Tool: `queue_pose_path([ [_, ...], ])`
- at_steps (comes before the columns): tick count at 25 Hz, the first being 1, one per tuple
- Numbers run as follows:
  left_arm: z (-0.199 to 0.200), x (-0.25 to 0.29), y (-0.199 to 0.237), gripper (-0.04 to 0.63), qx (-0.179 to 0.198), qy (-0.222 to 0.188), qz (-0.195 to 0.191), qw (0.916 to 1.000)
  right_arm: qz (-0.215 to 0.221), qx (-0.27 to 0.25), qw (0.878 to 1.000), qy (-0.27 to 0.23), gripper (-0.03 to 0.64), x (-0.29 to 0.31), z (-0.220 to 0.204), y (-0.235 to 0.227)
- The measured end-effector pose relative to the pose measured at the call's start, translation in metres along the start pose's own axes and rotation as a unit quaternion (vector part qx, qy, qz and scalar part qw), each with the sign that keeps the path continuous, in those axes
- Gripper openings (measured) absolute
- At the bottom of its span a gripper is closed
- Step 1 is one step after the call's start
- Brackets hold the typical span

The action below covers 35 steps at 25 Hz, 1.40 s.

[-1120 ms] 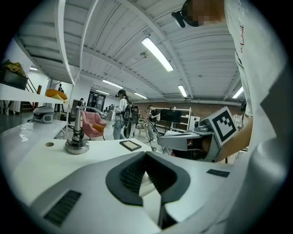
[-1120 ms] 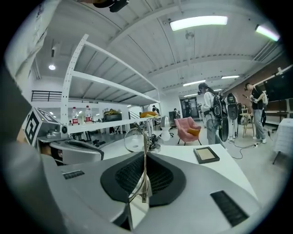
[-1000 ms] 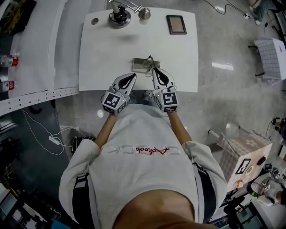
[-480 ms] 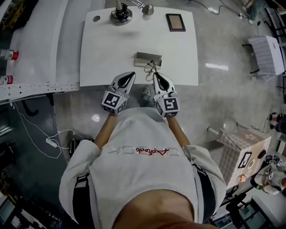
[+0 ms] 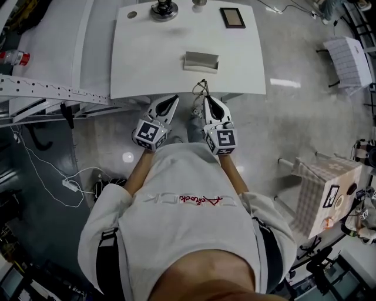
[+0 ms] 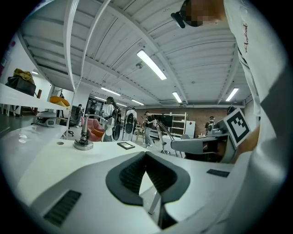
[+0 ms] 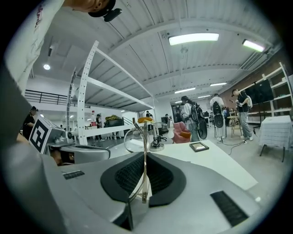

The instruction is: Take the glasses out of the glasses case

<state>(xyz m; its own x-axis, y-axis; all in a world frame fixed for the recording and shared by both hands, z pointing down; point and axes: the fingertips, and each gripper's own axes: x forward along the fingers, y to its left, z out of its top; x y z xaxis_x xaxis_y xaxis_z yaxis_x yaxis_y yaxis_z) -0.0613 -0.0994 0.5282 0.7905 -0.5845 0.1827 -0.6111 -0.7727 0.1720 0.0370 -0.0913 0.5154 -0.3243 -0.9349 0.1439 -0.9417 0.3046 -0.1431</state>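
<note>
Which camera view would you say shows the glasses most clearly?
The right gripper view: the glasses stand close up, one temple clamped in the right tongs. The head view shows them small; the left gripper view shows no clear sign of them.

We find the open grey glasses case (image 5: 201,60) on the white rectangular table (image 5: 147,64), midway, nearer its front edge. The dark flat frame (image 5: 232,17) lies behind it by the far edge, and the round metal stand (image 5: 164,8) is left of that. Thin wire-rimmed glasses (image 5: 201,89) hang over the front edge, before the case.
</note>
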Motion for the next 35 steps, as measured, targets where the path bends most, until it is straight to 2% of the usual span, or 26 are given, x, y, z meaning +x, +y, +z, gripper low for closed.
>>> queue_pose_path([
  [18, -0.012, -0.056, -0.066, -0.002, 0.022, -0.025, -0.005, 0.9994, -0.021, 0.001, 0.999, -0.029, 0.029, -0.09, -0.008, 0.035],
  [35, -0.006, -0.054, -0.077, -0.002, 0.033, -0.041, -0.015, 0.9985, -0.028, -0.02, 0.999, -0.042, 0.028, -0.102, 0.0, 0.036],
])
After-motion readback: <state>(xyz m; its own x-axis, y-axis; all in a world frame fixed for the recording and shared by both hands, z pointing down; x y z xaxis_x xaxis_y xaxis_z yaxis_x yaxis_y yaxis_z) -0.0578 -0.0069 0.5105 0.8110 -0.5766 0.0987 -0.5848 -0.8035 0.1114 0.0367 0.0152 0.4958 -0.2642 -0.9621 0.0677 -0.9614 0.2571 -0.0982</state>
